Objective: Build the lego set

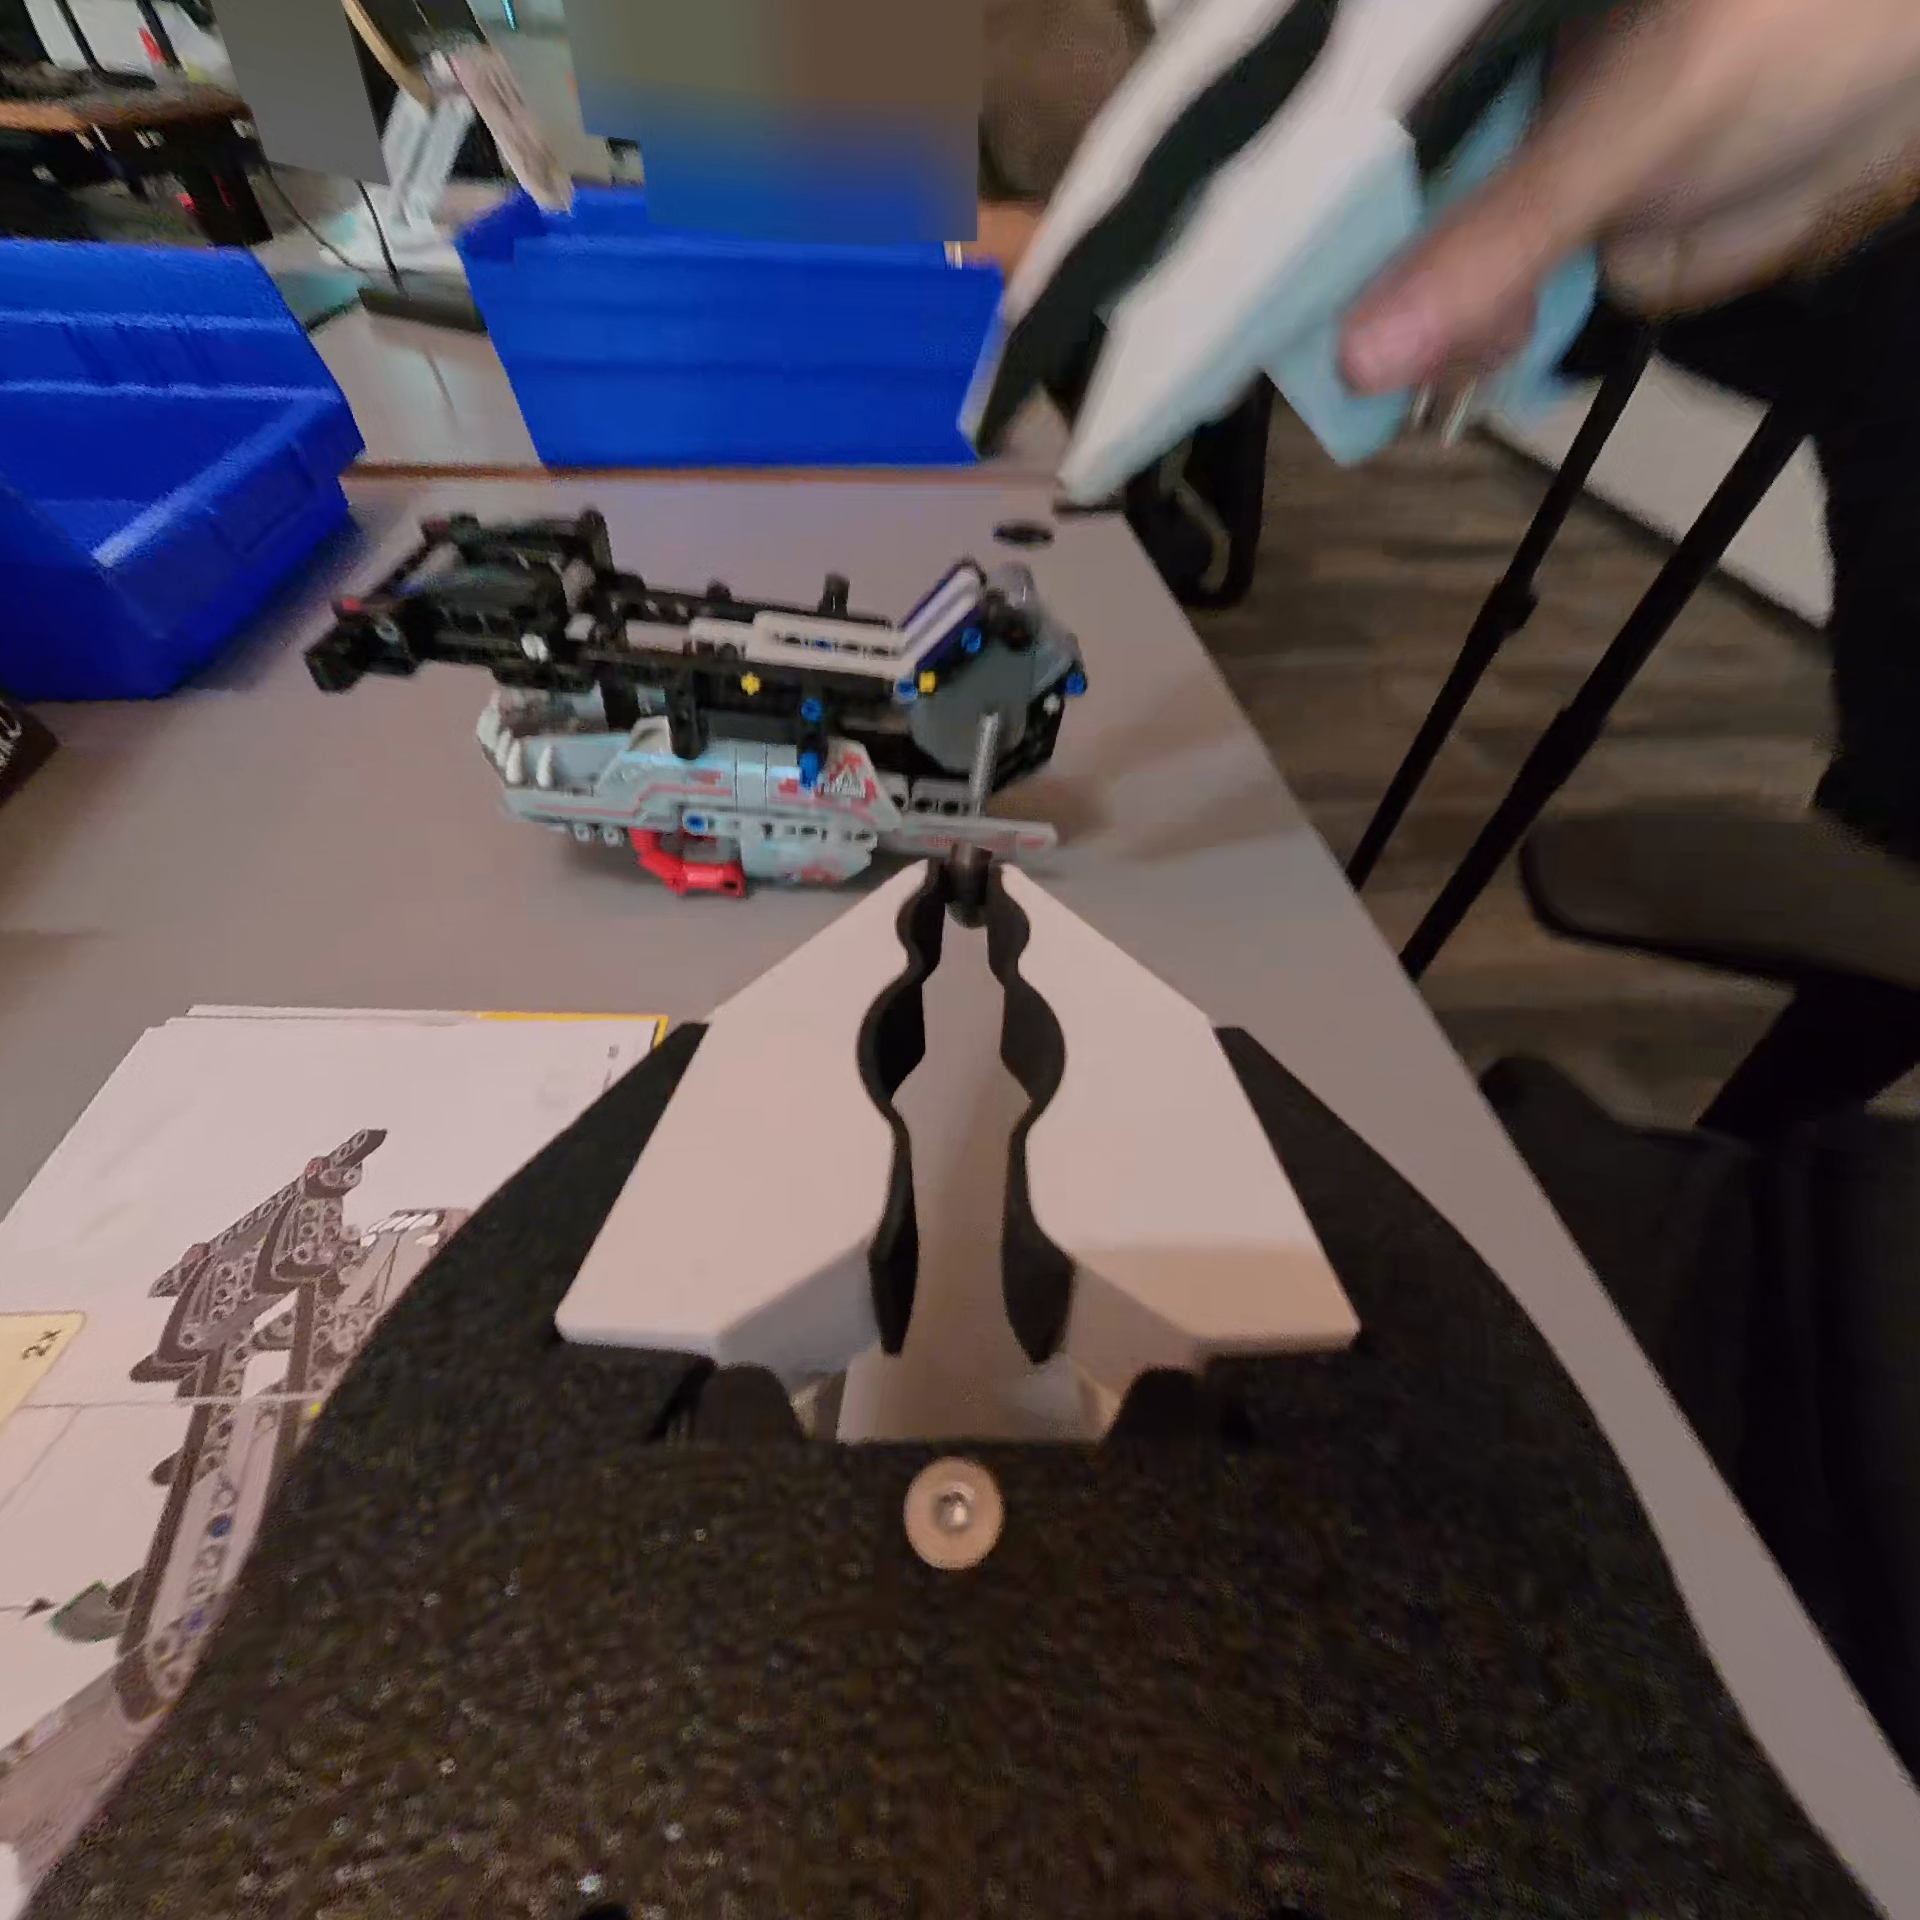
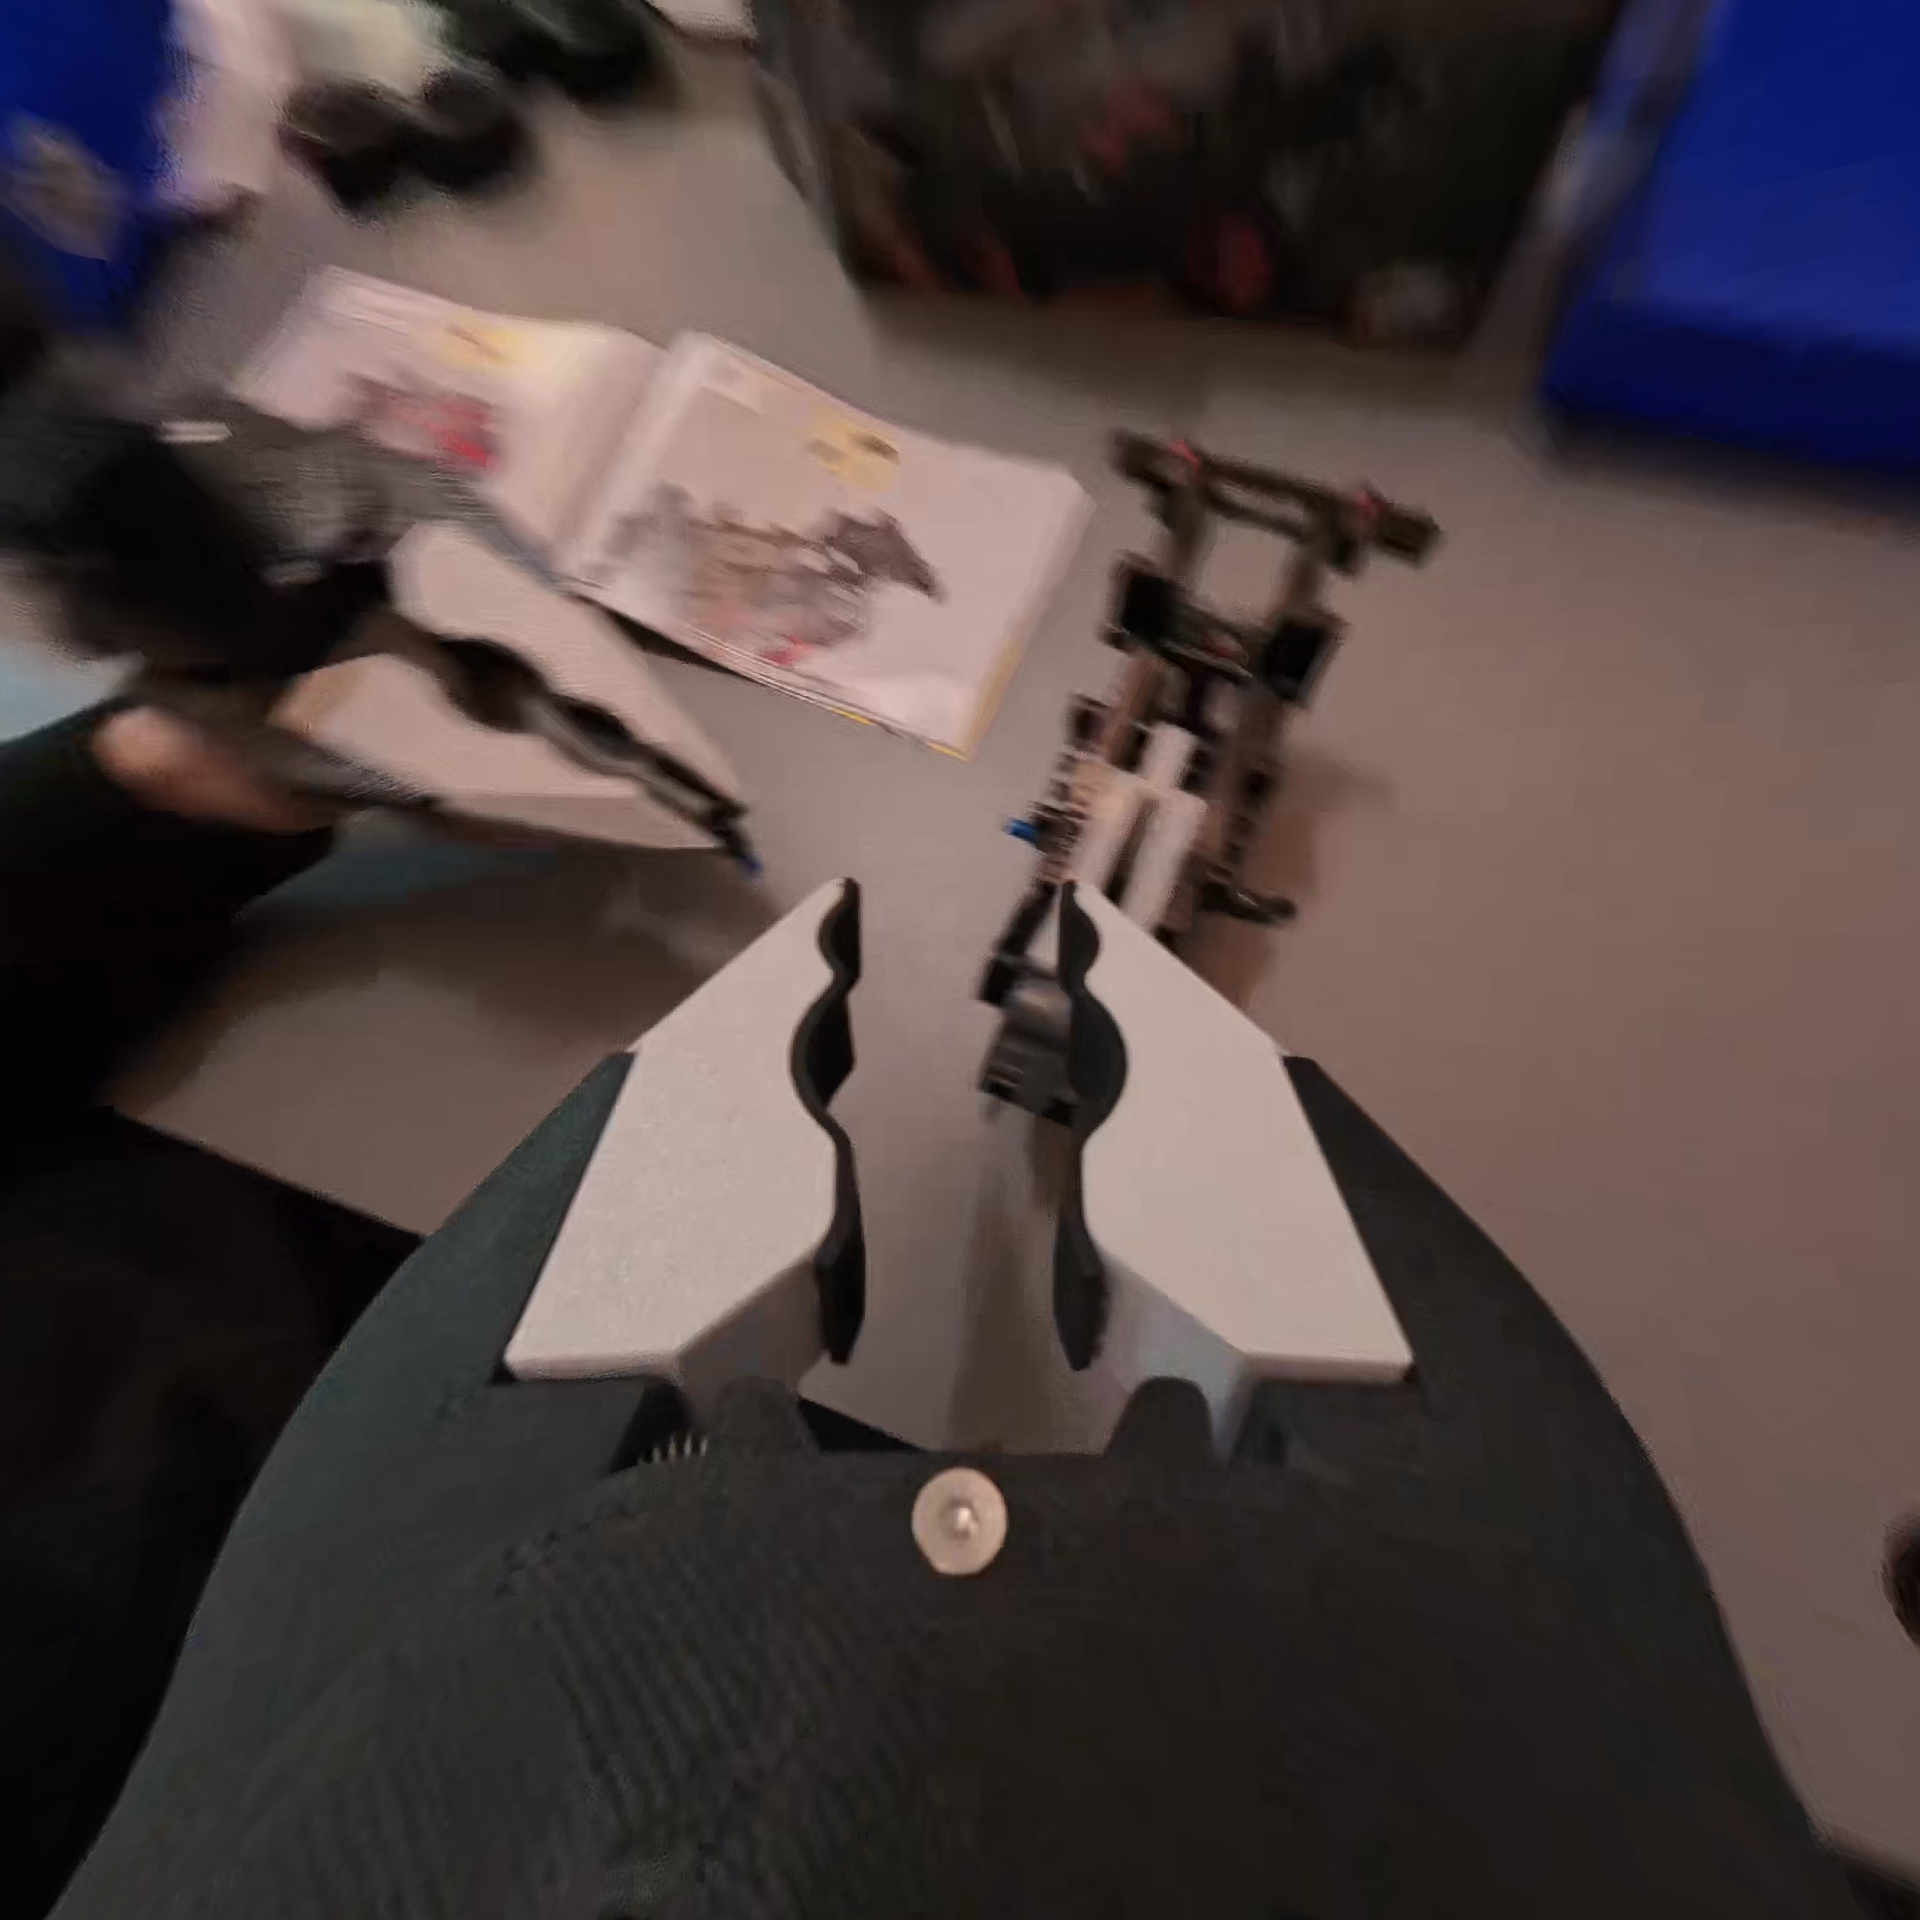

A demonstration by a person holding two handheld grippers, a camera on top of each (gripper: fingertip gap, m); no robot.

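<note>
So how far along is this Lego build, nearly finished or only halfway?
Partly built, I'd say. Done: a long black and grey model lies assembled on the grey table, with red and blue pieces fitted. In hand: the left gripper pinches a small dark piece near the model's end; the right gripper is open and empty. Left: the instruction booklet lies open, so further steps probably remain.

Mid-frame, the left gripper [image 1: 964,896] jaws pinch what seems a small dark peg, before the grey-black brick model [image 1: 707,707] on the grey surface [image 1: 260,831].
</note>
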